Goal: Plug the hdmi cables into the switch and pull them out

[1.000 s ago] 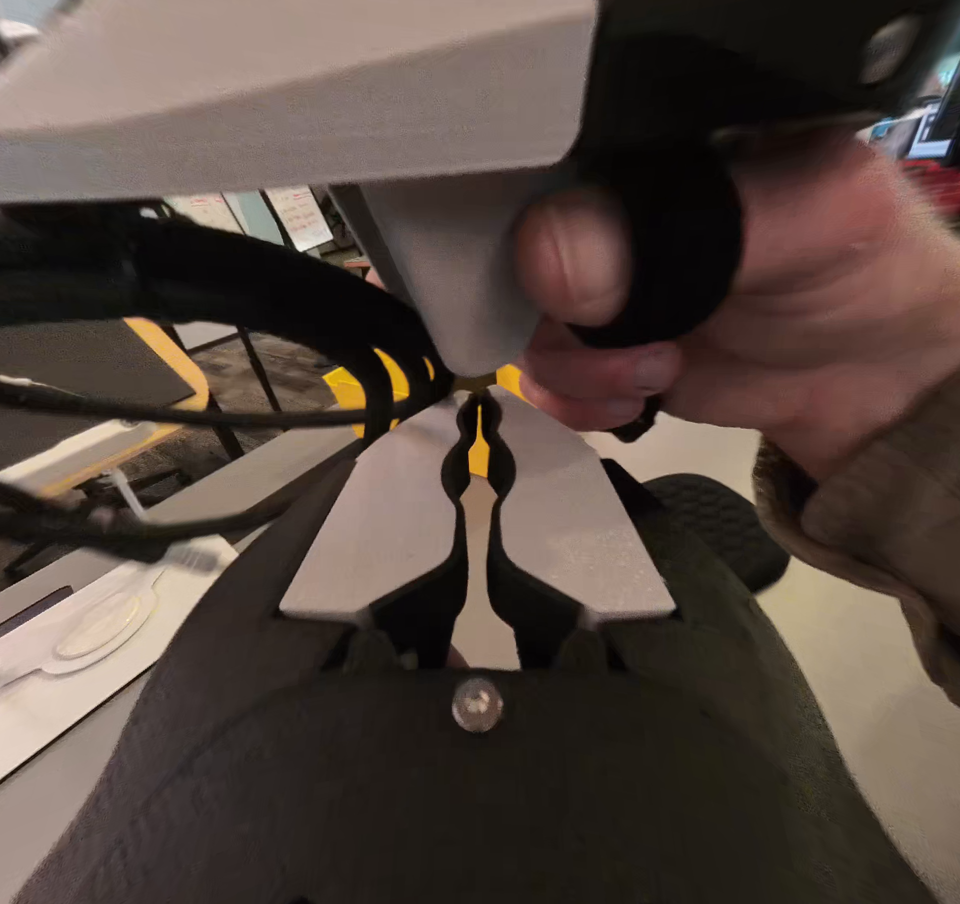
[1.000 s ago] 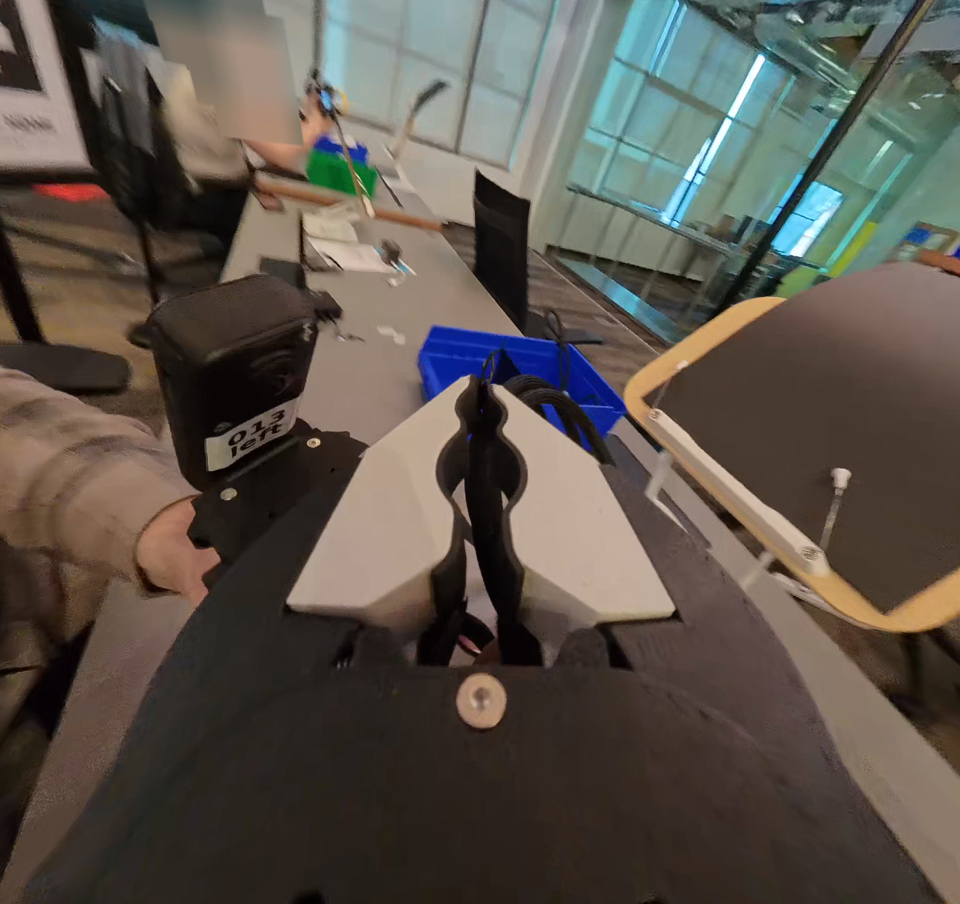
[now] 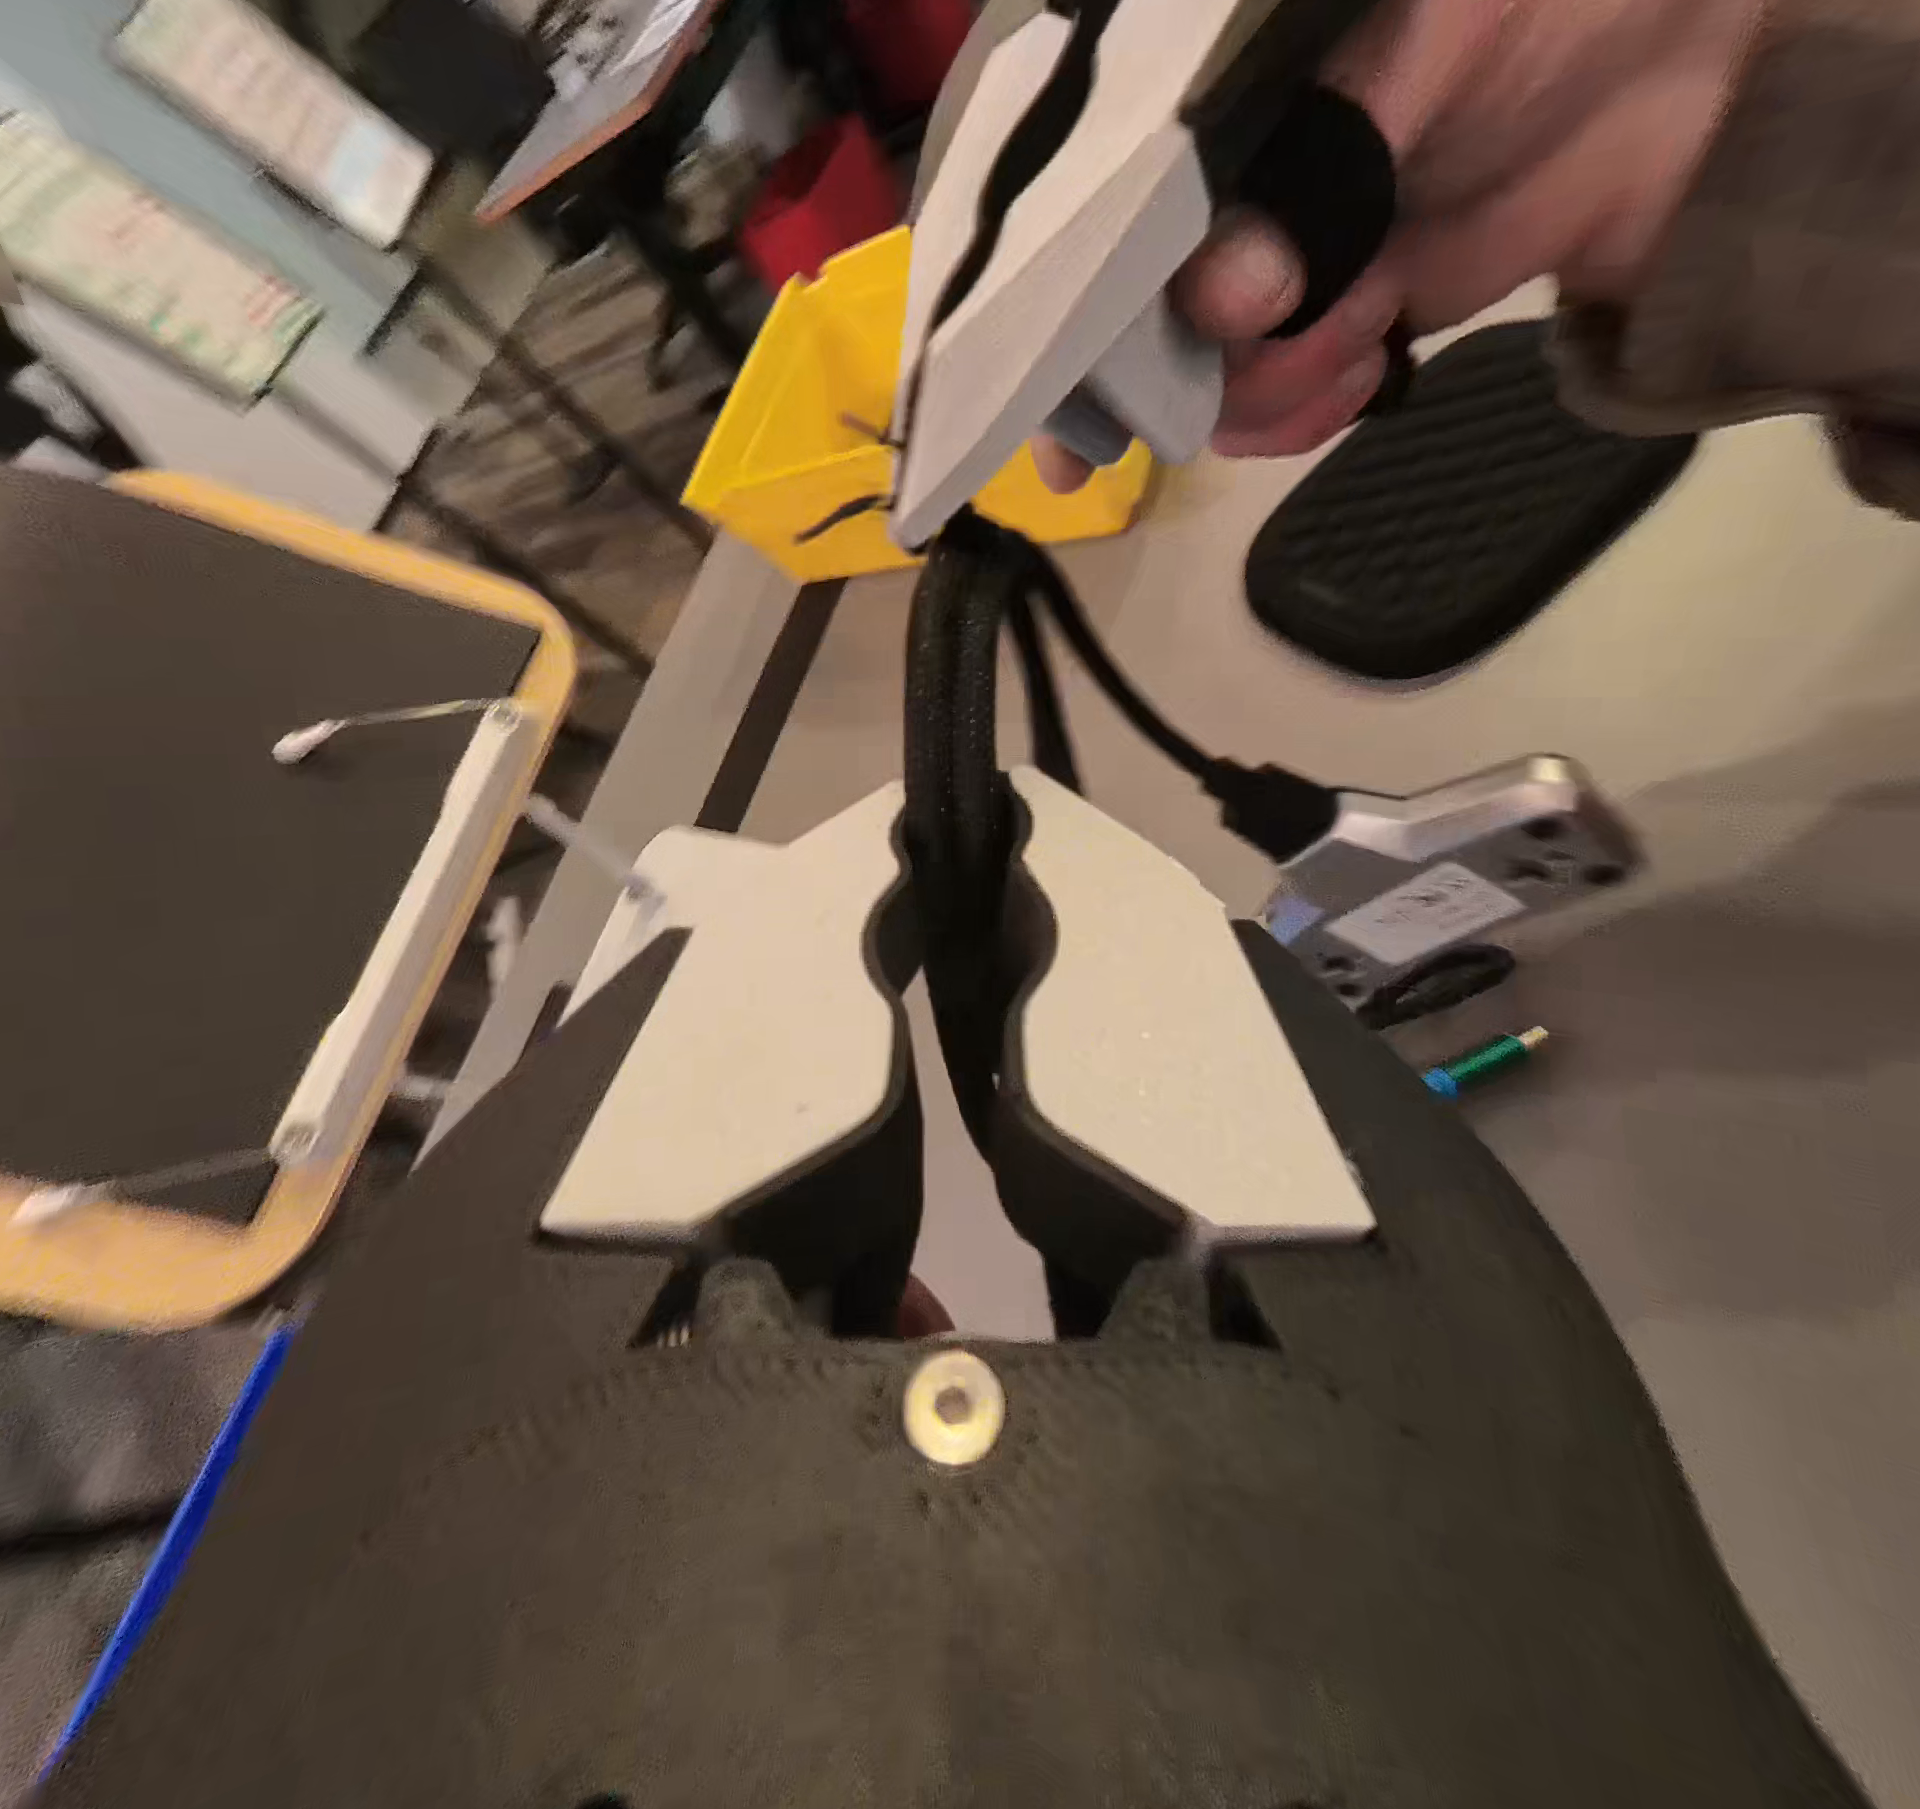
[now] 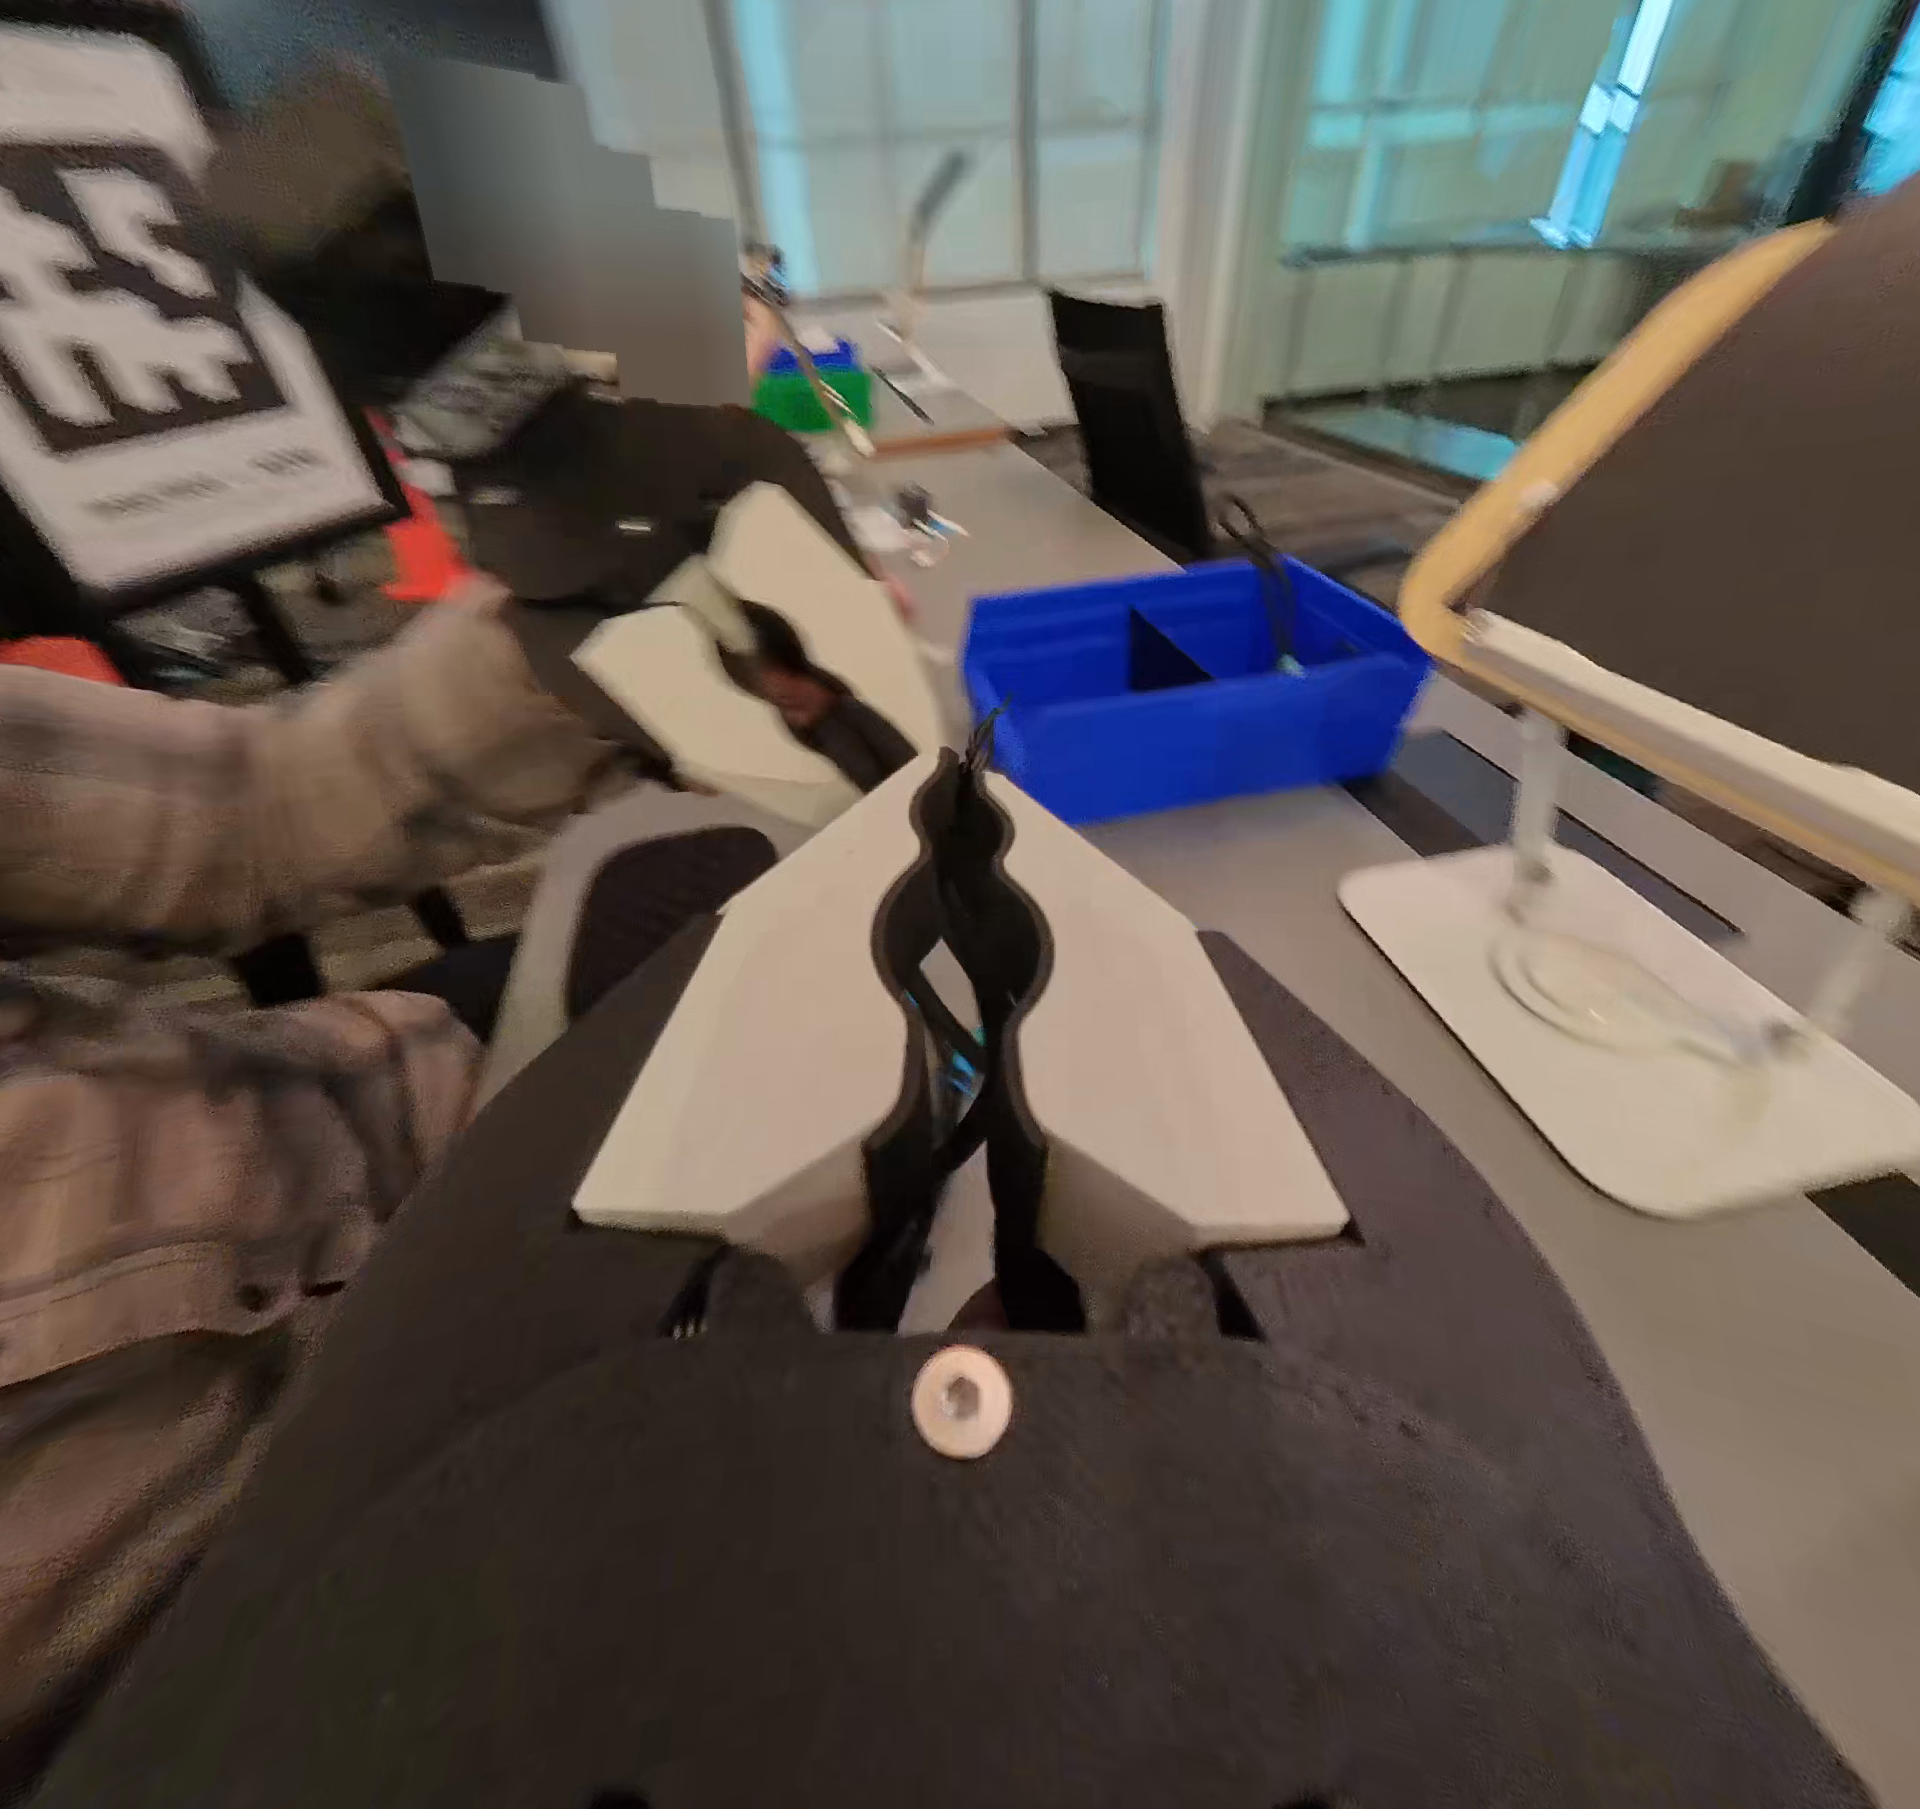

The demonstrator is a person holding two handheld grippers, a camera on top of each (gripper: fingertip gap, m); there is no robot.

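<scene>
Now that the left gripper (image 3: 961, 824) has closed on the braided cable bundle (image 3: 951, 679) beside the right gripper (image 3: 914, 512), also pinching it, the switch (image 3: 1455, 876) has one cable plugged in.

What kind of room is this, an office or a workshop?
Probably an open lab or workshop: long grey worktable, blue plastic parts bin, yellow parts bin, tall glass windows.

Left gripper (image 3: 961, 824) and right gripper (image 4: 961, 772) both clamped closed.
</scene>
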